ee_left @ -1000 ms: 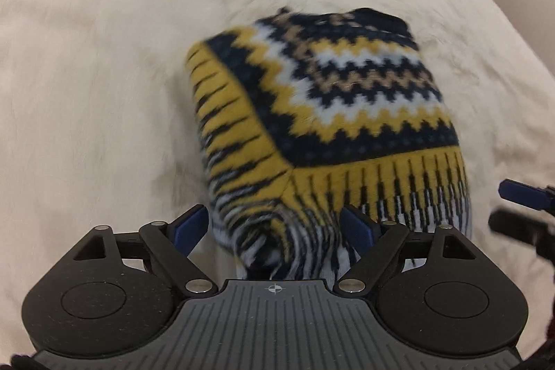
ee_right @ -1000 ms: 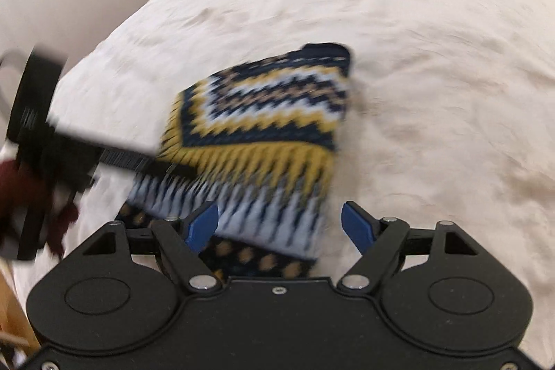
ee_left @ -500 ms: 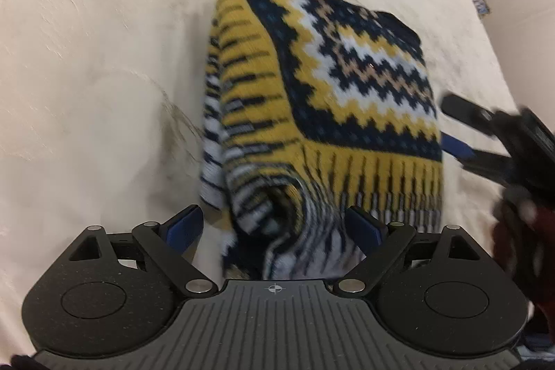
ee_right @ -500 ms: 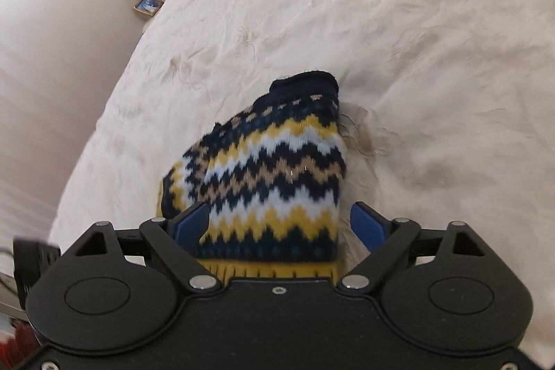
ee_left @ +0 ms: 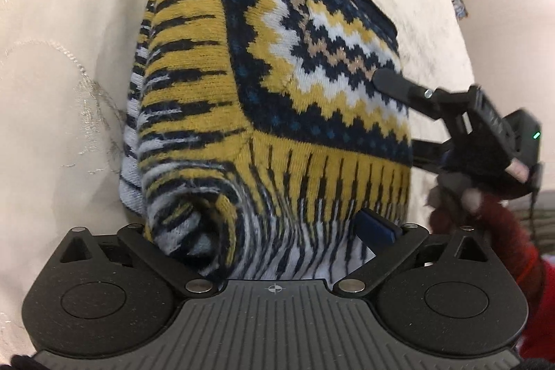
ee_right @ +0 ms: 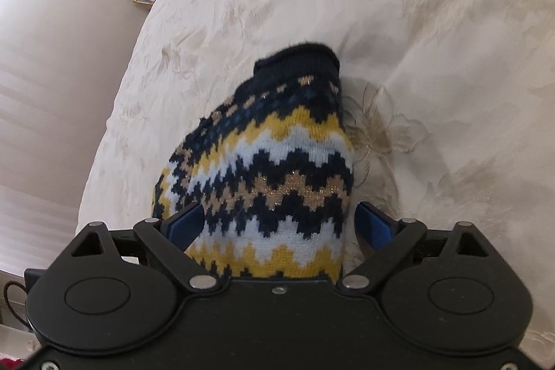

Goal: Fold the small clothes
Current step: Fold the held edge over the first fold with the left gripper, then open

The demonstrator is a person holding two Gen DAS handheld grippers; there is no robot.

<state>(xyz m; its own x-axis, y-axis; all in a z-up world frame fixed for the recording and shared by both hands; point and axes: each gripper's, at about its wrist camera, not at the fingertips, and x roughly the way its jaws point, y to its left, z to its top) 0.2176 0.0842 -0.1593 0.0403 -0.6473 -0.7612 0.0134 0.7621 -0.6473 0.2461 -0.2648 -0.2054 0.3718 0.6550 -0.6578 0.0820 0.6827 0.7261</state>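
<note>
now, change: both tools' jaws have just been widening and the folded bundle fills more of each view than a second ago.
left gripper [ee_left: 277, 231]: spread wide, straddling the near corner of the navy, mustard and white zigzag-knit small sweater [ee_left: 277, 92].
right gripper [ee_right: 281, 224]: also agape, knit between its blue pads [ee_right: 373, 224] (contact unclear).
meaning: probably regripping for another fold.
sweater: compact, soft, rounded edges, on cream embroidered bedspread [ee_right: 416, 23].

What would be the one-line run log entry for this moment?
sweater: folded on bedspread | left gripper: open, astride sweater | right gripper: open, astride sweater | jaws just opened
</note>
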